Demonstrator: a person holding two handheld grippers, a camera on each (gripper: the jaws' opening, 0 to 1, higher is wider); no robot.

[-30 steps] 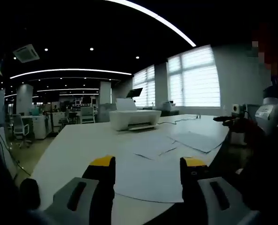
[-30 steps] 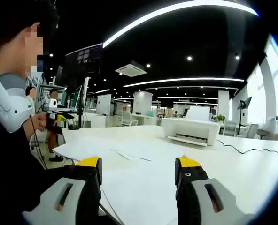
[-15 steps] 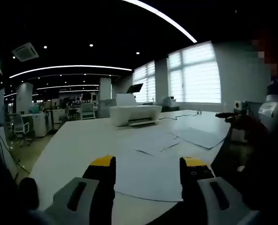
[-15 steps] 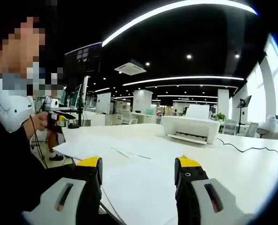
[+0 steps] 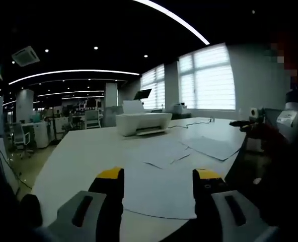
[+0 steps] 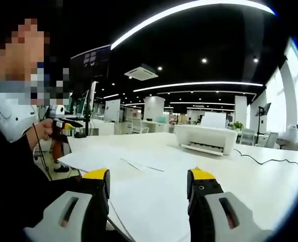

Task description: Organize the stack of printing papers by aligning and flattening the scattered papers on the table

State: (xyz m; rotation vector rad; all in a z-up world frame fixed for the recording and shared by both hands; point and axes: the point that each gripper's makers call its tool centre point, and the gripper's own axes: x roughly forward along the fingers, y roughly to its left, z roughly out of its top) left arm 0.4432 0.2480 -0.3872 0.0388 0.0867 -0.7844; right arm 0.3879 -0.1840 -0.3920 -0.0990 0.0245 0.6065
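Several white sheets of printing paper lie scattered and overlapping on the white table [image 5: 78,156]. In the left gripper view one sheet [image 5: 159,194] lies just beyond my left gripper [image 5: 158,177], which is open and holds nothing; other sheets [image 5: 212,147] spread toward the right edge. In the right gripper view the papers [image 6: 114,160] spread left of centre, and a large sheet [image 6: 149,206] lies under my right gripper [image 6: 148,177], which is open and holds nothing. The right gripper [image 5: 245,126] also shows at the right of the left gripper view, held in a hand. The left gripper [image 6: 63,123] shows at the left of the right gripper view.
A white printer [image 5: 143,122] stands at the far middle of the table, also seen as the printer [image 6: 205,138] in the right gripper view, with a black cable [image 6: 270,160] trailing right. The person's body [image 6: 13,166] stands at the table's near edge. Office desks and chairs [image 5: 23,136] lie beyond.
Both views have shifted only slightly with the hands. The papers lie as before and both grippers stay open.
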